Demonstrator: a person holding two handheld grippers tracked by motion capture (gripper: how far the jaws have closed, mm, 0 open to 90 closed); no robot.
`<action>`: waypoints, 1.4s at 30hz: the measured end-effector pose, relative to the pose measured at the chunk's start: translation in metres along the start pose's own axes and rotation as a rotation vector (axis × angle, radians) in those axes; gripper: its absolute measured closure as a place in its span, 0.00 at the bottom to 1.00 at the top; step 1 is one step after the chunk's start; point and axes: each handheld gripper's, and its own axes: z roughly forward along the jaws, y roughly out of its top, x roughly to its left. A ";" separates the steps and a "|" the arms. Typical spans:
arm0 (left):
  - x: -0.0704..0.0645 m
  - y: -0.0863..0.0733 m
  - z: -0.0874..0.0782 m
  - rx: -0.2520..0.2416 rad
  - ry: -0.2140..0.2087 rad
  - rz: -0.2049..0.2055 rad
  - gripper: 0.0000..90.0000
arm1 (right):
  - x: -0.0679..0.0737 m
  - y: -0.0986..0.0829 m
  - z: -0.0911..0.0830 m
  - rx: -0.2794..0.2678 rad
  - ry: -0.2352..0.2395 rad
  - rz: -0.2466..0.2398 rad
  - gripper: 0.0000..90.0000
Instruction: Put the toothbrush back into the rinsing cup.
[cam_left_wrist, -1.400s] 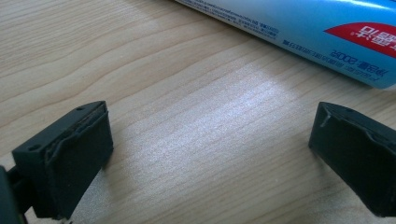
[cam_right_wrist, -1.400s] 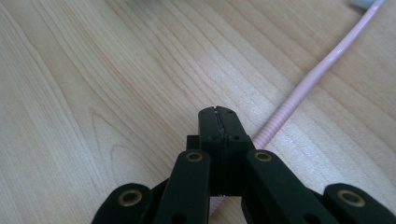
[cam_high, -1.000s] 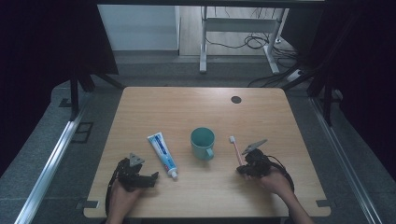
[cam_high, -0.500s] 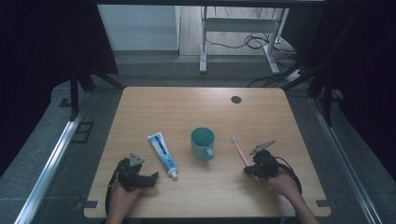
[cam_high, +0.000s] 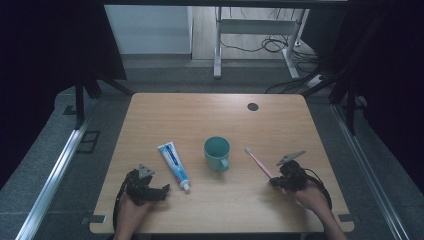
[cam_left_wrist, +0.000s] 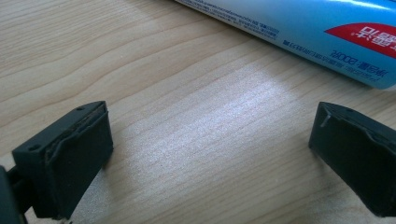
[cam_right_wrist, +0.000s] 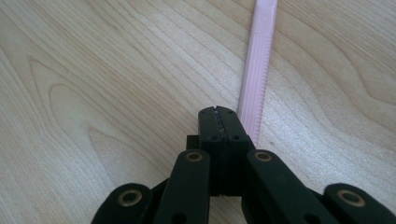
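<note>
While the matte black left gripper (cam_high: 162, 192) is resting on the pale wooden table (cam_high: 200, 115), well left of the teal mug (cam_high: 217, 151), its jaws are standing released and wide apart. In the left gripper view, its blocky, hard-edged pads (cam_left_wrist: 65, 154) are framing a bare stretch of fine straight wood grain, and nothing is lying between them. Just beyond them, the toothpaste tube (cam_left_wrist: 303, 32) is showing a smooth, glossy blue skin with small print and a red patch. From the high view the tube (cam_high: 173, 160) is lying flat just left of the mug, a long flattened wedge narrowing to a white cap at the end nearer the person. The mug is standing upright, round and smooth, with its handle pointing toward the person. Right of the mug, the slim pink toothbrush (cam_high: 259, 162) is lying at a slant, white bristles at its far end. The right gripper (cam_right_wrist: 218, 112) is sitting beside the toothbrush's ribbed pink handle (cam_right_wrist: 257, 74), jaws clenched tight together on nothing, with the handle passing just outside them.
</note>
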 end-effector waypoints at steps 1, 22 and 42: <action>0.000 0.000 0.000 0.000 0.000 0.000 0.00 | 0.000 0.000 0.000 0.000 0.000 0.000 0.99; 0.000 0.000 0.000 -0.001 0.001 -0.003 0.00 | -0.005 0.005 -0.018 0.029 -0.055 0.017 0.79; 0.000 0.000 0.000 -0.001 0.001 -0.003 0.00 | -0.006 0.033 -0.006 0.144 -0.070 0.021 0.69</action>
